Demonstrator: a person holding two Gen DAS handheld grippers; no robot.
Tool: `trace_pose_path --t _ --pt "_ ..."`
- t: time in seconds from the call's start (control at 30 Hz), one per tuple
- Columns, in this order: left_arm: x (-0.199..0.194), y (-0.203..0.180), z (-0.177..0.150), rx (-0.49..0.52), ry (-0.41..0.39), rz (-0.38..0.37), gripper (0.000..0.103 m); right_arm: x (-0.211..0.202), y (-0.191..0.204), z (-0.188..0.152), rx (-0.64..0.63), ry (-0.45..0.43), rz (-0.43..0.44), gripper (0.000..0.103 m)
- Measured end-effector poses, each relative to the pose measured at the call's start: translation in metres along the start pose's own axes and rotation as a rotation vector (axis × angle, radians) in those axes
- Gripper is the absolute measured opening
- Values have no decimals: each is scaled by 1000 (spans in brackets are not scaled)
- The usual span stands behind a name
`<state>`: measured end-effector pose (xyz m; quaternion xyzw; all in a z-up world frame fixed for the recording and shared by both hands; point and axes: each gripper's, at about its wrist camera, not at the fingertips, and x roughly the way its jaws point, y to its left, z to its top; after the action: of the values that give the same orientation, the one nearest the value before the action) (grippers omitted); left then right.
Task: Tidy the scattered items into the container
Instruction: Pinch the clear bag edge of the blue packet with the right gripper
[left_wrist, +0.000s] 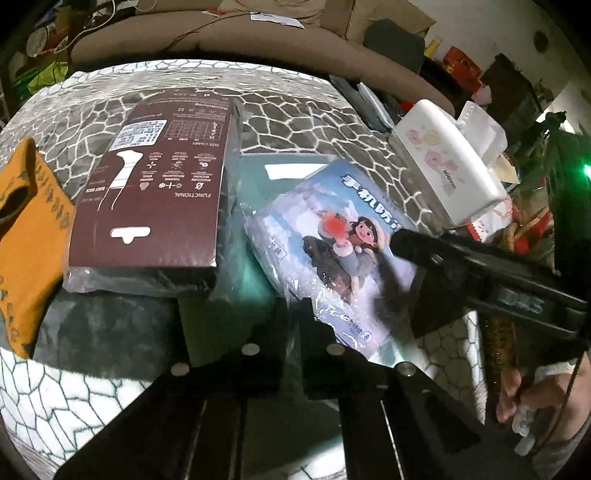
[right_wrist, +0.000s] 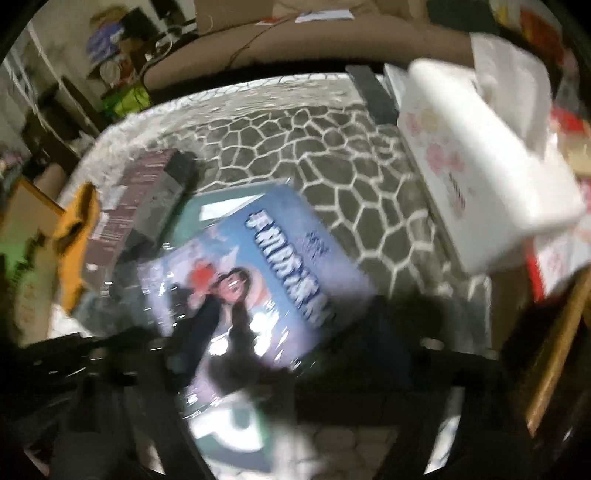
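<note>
A blue cartoon packet in clear wrap (left_wrist: 332, 251) lies on a teal tray (left_wrist: 288, 173) on the pebble-pattern table. It also shows, blurred, in the right wrist view (right_wrist: 258, 273). A brown sock package (left_wrist: 155, 192) lies left of it, partly over the tray. An orange cloth (left_wrist: 26, 236) lies at the far left. My left gripper (left_wrist: 291, 321) sits at the tray's near edge with its jaws close together, nothing clearly between them. My right gripper (left_wrist: 402, 243) reaches in from the right over the packet's right edge; its own view is blurred and dark.
A white tissue box with pink flowers (left_wrist: 450, 162) stands at the table's right edge, also in the right wrist view (right_wrist: 487, 166). A brown sofa (left_wrist: 258, 40) runs behind the table. Clutter fills the far right and far left.
</note>
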<state>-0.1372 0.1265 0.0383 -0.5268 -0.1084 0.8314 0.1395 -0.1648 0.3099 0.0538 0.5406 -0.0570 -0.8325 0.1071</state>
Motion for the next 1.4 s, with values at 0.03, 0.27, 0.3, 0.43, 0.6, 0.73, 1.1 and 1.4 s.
trace_pose_path --t 0.03,0.27,0.3,0.43,0.6,0.73,1.1,1.4 --pt "1 1 0 -6 5 -10 5 -1 -1 -3 14 13 12 84" --pt "-8 -19 -12 48 12 -44 5 3 8 -23 50 139 93 73" --pt "-8 -20 -13 48 15 -43 5 4 9 -26 65 150 94 74" --pt "-5 -14 -17 11 27 -58 5 14 -2 -31 246 209 151 84" --pt "-7 -15 -24 -3 33 -83 5 31 0 -30 312 213 145 75" --pt "-5 -14 -25 -5 45 -82 5 28 -4 -32 306 176 132 51" --pt "-5 -22 -28 5 65 -96 5 0 3 -43 219 150 98 24" --pt "-35 -4 -53 65 70 -52 5 -14 42 -71 60 171 66 16"
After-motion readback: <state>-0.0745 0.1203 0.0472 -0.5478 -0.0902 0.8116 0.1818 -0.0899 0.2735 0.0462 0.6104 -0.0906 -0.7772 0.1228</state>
